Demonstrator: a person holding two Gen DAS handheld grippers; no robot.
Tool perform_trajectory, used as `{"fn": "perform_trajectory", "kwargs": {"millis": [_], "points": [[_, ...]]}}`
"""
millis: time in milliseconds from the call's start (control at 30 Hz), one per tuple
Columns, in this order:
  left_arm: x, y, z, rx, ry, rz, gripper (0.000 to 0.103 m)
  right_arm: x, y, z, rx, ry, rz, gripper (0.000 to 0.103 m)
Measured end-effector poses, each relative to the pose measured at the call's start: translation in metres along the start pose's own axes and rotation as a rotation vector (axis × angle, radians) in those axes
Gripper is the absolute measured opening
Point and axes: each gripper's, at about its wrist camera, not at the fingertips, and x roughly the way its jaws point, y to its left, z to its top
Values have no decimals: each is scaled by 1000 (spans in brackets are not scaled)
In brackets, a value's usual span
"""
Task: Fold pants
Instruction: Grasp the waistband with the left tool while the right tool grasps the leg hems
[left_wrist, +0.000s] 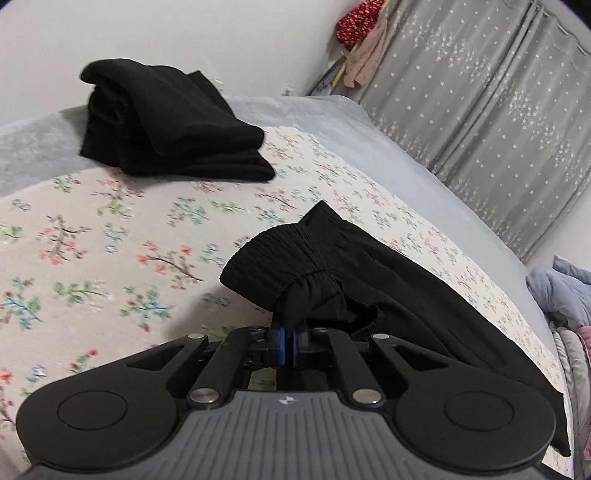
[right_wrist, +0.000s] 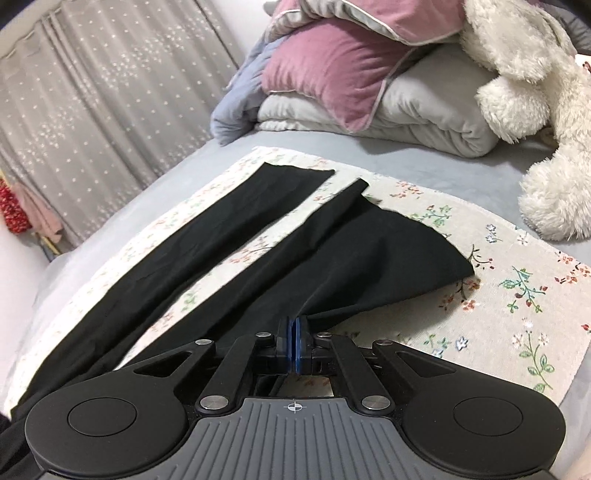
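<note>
Gripping black pants (right_wrist: 229, 240), both grippers are clamped tight: left gripper (left_wrist: 287, 341) on the elastic waistband (left_wrist: 291, 254), right gripper (right_wrist: 294, 341) on leg fabric over the bed (right_wrist: 517, 295).

pants (right_wrist: 229, 236) on cloth (right_wrist: 517, 295) | folded pile (left_wrist: 166, 129) beyond | pillows (right_wrist: 332, 81) behind legs

A floral cloth (right_wrist: 517, 295) is spread on a grey sheet (right_wrist: 424, 173); far off, a pink cushion (right_wrist: 332, 74) and plush toy (right_wrist: 535, 74) are stacked beside star-patterned curtains (left_wrist: 480, 110).
</note>
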Motion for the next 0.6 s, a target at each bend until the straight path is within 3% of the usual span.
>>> {"fn": "perform_trajectory", "kwargs": {"millis": [167, 333, 433, 567, 600], "points": [[-7, 7, 3, 31, -38, 82, 4, -18, 9, -9, -58, -13, -45, 0], [-2, 7, 1, 60, -13, 106, 4, -14, 8, -9, -72, 15, -43, 0], [-1, 8, 0, 69, -4, 112, 6, -13, 1, -7, -30, 15, -38, 9], [3, 11, -1, 68, 17, 142, 19, -7, -21, 3, 72, 18, -28, 10], [1, 12, 0, 62, 7, 147, 27, -5, -23, 6, 77, 11, -39, 10]]}}
